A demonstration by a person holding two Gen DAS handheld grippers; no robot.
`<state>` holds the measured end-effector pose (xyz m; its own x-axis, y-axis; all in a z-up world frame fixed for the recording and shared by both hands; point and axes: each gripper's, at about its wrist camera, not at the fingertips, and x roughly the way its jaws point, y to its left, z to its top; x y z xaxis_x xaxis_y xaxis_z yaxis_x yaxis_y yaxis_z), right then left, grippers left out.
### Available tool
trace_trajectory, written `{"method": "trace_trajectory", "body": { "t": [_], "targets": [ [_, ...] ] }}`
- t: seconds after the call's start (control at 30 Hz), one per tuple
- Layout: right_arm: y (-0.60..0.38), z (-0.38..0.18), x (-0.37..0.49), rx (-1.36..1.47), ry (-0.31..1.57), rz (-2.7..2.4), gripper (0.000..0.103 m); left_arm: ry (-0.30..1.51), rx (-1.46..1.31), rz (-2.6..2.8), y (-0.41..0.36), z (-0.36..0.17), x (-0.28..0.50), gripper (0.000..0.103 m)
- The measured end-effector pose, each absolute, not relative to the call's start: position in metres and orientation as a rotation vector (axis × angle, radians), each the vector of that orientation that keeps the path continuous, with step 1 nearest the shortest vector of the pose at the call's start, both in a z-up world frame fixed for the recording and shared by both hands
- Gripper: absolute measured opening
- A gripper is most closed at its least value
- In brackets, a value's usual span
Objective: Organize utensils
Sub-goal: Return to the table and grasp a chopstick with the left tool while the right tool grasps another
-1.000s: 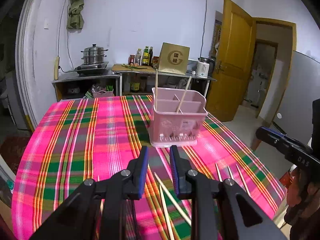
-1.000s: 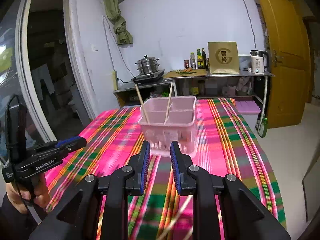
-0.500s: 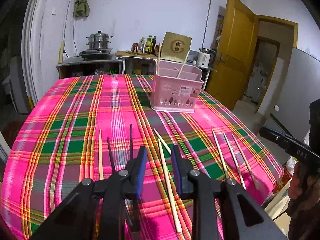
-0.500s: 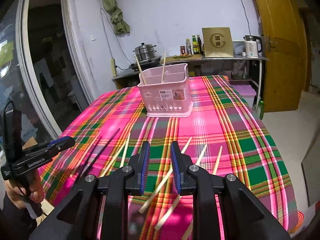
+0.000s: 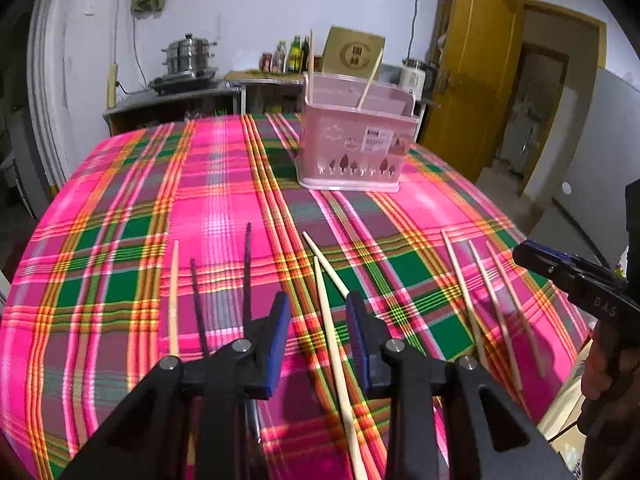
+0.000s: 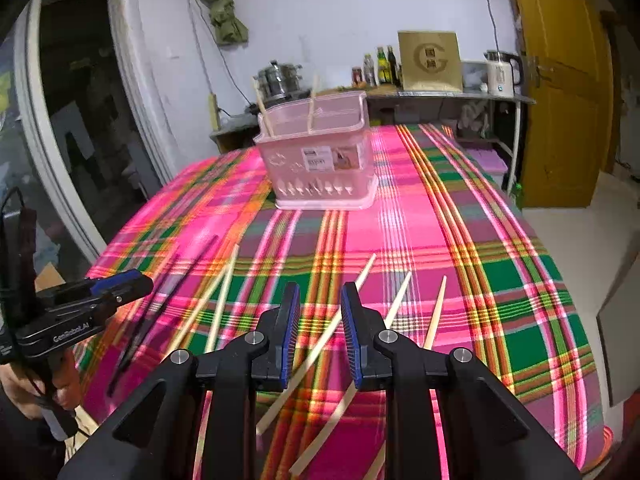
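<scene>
A kitchen table is covered by a pink plaid cloth (image 5: pixel 224 184) strewn with chopsticks (image 5: pixel 334 344). The left gripper (image 5: pixel 318 330), jaws opening, and the right gripper (image 6: pixel 320 328), jaws parted, are tilted down, nothing held.

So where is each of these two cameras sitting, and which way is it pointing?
Left wrist: rides on the left hand-held gripper, looking down over the table at a chopstick; the right hand-held gripper shows at the edge.
Right wrist: rides on the right hand-held gripper, over another chopstick; the left hand-held gripper and a hand show at the left.
Shared: the pink caddy and loose chopsticks.
</scene>
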<state>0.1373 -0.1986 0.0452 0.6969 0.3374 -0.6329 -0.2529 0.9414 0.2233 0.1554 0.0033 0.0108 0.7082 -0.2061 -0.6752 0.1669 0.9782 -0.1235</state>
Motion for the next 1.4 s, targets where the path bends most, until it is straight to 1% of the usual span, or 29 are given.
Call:
{"method": "trace_trajectory", "body": {
  "t": [0.2, 0.47, 0.8, 0.83, 0.9, 0.97, 1.0, 1.03, 1.07, 1.23, 1.4],
  "targets": [
    [-0.195, 0.024, 0.171, 0.115, 0.826, 0.291, 0.022, 0.851, -0.042, -0.201, -0.005, -0.008, 0.188, 0.03],
    [-0.19, 0.004, 0.211, 0.088, 0.94, 0.244, 0.022, 0.935, -0.018, -0.191, -0.013, -0.025, 0.211, 0.03],
    [-0.178, -0.003, 0.234, 0.019, 0.991, 0.197, 0.021, 0.942, 0.097, -0.165, -0.027, -0.025, 0.22, 0.03],
    [-0.175, -0.003, 0.235, 0.006, 0.993, 0.191, 0.021, 0.943, 0.097, -0.166, -0.028, -0.025, 0.222, 0.029],
    [-0.17, -0.003, 0.235, -0.015, 0.996, 0.18, 0.02, 0.943, 0.088, -0.165, -0.027, -0.025, 0.223, 0.023],
    [-0.169, -0.003, 0.235, -0.024, 0.994, 0.179, 0.013, 0.939, 0.089, -0.164, -0.028, -0.025, 0.224, 0.014],
    [-0.17, -0.003, 0.236, -0.018, 0.995, 0.18, 0.01, 0.939, 0.088, -0.164, -0.028, -0.025, 0.224, 0.012],
    [-0.17, -0.003, 0.235, -0.016, 0.996, 0.182, 0.009, 0.94, 0.087, -0.163, -0.029, -0.025, 0.224, 0.008],
    [-0.17, -0.003, 0.236, -0.015, 0.996, 0.186, 0.008, 0.943, 0.083, -0.163, -0.028, -0.024, 0.224, 0.007],
    [-0.174, -0.001, 0.239, 0.03, 1.005, 0.217, 0.006, 0.944, 0.056, -0.172, -0.024, -0.02, 0.227, 0.006],
    [-0.173, 0.021, 0.236, 0.061, 0.949, 0.259, 0.006, 0.886, 0.04, -0.177, -0.018, 0.006, 0.223, 0.006]
  ]
}}
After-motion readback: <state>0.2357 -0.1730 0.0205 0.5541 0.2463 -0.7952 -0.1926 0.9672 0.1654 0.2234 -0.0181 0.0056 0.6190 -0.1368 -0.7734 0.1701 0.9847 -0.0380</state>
